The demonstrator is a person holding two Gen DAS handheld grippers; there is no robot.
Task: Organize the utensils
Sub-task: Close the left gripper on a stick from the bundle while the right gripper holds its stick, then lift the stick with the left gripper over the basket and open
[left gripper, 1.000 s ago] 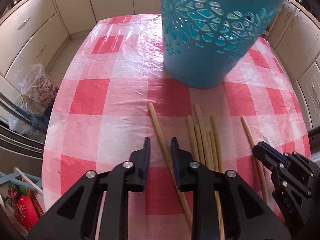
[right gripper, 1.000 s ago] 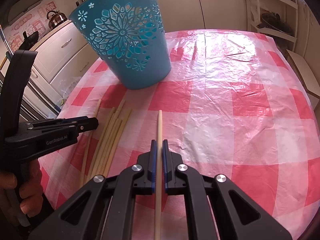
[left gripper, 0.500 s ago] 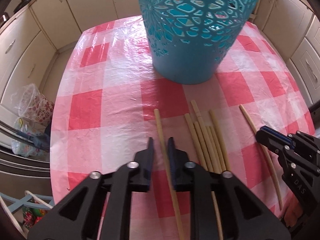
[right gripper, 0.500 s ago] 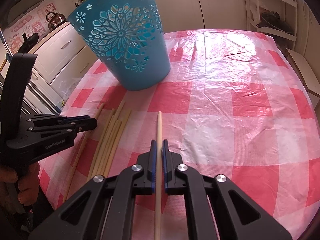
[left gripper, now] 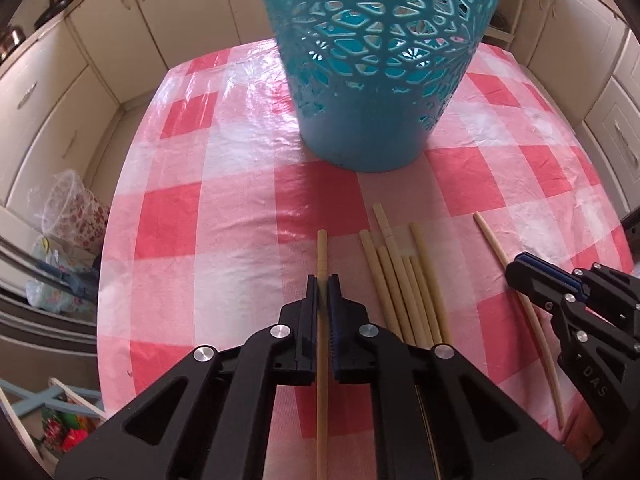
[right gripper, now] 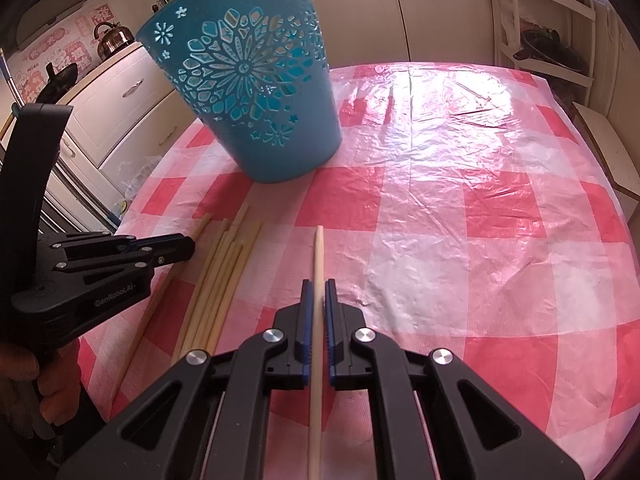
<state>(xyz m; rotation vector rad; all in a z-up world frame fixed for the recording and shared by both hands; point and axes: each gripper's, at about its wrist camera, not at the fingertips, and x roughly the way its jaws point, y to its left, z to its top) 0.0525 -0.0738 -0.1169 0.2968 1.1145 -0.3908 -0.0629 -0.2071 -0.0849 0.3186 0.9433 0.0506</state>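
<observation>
A single pale wooden chopstick [left gripper: 322,264] is seen clamped between the pads of the left gripper [left gripper: 322,286]; its jaws have just been closing and are now drawn in narrow against the stick. The stick runs straight ahead along the fingers, with its blunt end projecting beyond the fingertips and its other end passing back under the gripper body.

A second chopstick [right gripper: 318,256] is held in the same manner by the right gripper [right gripper: 318,290], whose blue-lined pads are pressed against it on both sides. Its tip extends forward past the fingertips.

Between the two grippers, a loose bundle of chopsticks [left gripper: 404,280] is laid flat on the cloth, just right of the left gripper's fingers and left of the right gripper's. The sticks lie roughly parallel and touching one another.

Ahead of both grippers, a blue perforated basket [left gripper: 380,80] with a cut-out flower pattern stands upright, apart from the stick ends.

All items are borne by a table covered in a red-and-white checked plastic cloth [right gripper: 480,240]. A hand [right gripper: 28,380] is partly seen on the left gripper's handle. Cream cabinets [left gripper: 80,92] are noted beyond the table edge, and a kettle [right gripper: 114,40] stands on a counter far to the left in the right wrist view.
</observation>
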